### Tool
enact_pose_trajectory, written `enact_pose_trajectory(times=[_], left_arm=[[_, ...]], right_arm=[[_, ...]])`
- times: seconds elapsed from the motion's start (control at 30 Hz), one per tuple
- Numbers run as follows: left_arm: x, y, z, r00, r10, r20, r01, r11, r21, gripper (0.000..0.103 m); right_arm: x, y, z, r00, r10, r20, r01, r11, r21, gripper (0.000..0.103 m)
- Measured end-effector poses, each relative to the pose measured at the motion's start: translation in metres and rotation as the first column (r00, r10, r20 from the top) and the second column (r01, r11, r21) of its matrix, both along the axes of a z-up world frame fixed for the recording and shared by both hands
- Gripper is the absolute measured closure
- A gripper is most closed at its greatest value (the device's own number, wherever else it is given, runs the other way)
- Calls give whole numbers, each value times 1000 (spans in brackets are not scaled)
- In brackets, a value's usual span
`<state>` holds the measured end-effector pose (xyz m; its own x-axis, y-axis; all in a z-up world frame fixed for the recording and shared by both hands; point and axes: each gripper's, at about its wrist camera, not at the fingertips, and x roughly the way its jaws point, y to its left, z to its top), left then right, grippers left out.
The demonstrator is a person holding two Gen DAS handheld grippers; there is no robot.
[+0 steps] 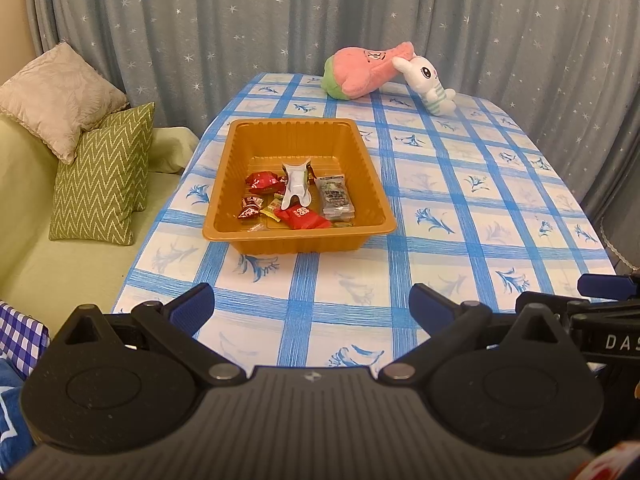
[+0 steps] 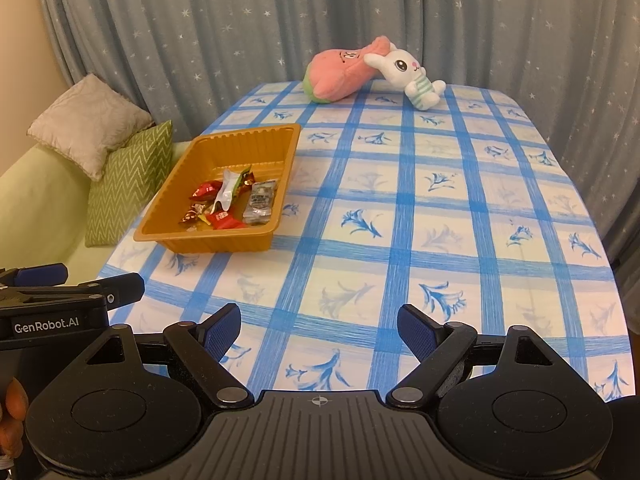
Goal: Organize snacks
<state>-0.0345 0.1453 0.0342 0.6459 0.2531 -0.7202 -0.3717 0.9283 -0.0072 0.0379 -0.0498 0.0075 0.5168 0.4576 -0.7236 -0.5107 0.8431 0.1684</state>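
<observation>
Right now both of your tools hover over the near edge of the table (image 2: 440, 208), which wears a blue-checked cloth printed with flowers. Your left gripper (image 1: 312, 308) has its blue-padded fingers spread wide with nothing but cloth between them, and your right gripper (image 2: 319, 330) is spread just as wide and just as empty.

For writing, you can read "GenRobot.AI" on the side of the left tool where it enters the right wrist view, and "DAS" on the right tool at the edge of the left wrist view, the rest cut off by the frame.

The snacks (image 1: 296, 198) all lie inside the golden-brown tray (image 1: 224, 184), which sits on the left side of the table. Among them, the red packet (image 1: 304, 216) carries white characters too small to make out, and the grey packet (image 1: 336, 198) has print you cannot read either. A white wrapper (image 1: 297, 186) lies across the pile and hides part of it.

Two plush toys, one pink (image 2: 340, 74) and one a white rabbit (image 2: 408, 72), lean together at the far end.
</observation>
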Motion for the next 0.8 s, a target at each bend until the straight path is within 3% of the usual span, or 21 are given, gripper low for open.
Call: enact_pose_trajectory(times=[0.8], left_arm=[[1, -1, 0, 1000, -1, 0, 1, 1000, 2, 0]], right_arm=[[1, -1, 0, 1000, 2, 0, -2, 1000, 0, 18]])
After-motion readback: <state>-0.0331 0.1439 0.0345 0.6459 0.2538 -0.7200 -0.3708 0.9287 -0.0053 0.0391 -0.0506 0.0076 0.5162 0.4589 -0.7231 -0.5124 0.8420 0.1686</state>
